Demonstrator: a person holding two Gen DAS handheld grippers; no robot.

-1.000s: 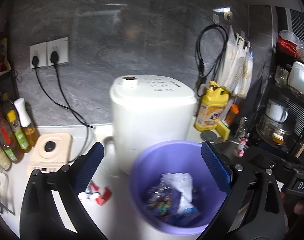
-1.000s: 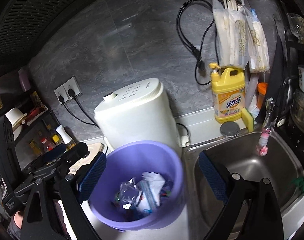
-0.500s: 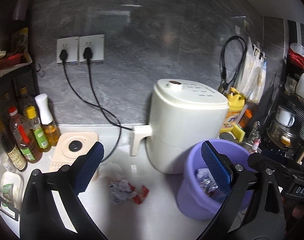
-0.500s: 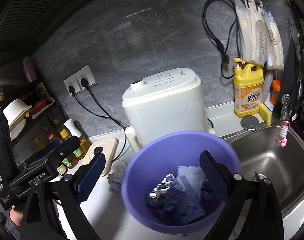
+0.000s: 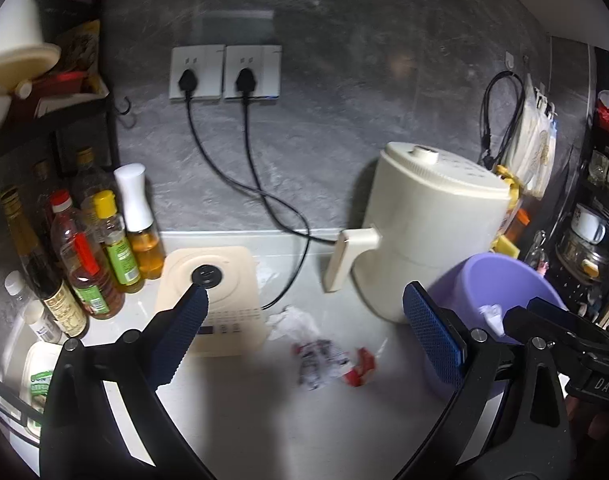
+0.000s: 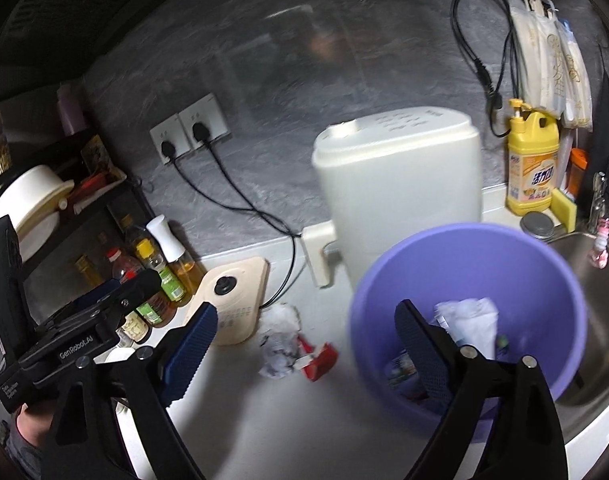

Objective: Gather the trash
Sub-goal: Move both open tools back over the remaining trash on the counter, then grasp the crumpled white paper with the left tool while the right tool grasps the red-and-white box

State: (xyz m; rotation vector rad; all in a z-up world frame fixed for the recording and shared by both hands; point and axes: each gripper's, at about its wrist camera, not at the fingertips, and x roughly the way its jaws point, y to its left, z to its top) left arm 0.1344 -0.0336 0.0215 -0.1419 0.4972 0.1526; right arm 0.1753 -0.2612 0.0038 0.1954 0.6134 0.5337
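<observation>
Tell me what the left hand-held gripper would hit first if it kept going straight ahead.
Probably the crumpled wrappers on the white counter: they lie between the open fingers of the left hand-held gripper, with nothing nearer. Depth is uncertain.

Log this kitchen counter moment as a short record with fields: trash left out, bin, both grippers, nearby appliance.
trash on counter: crumpled wrappers and a red scrap, loose beside the bin
bin: purple bucket, already holds paper and wrappers
left gripper: open, empty, aimed at the wrappers
right gripper: jaws closing, nothing between them
appliance: white air fryer behind the bucket
sink: right of the bucket
</observation>
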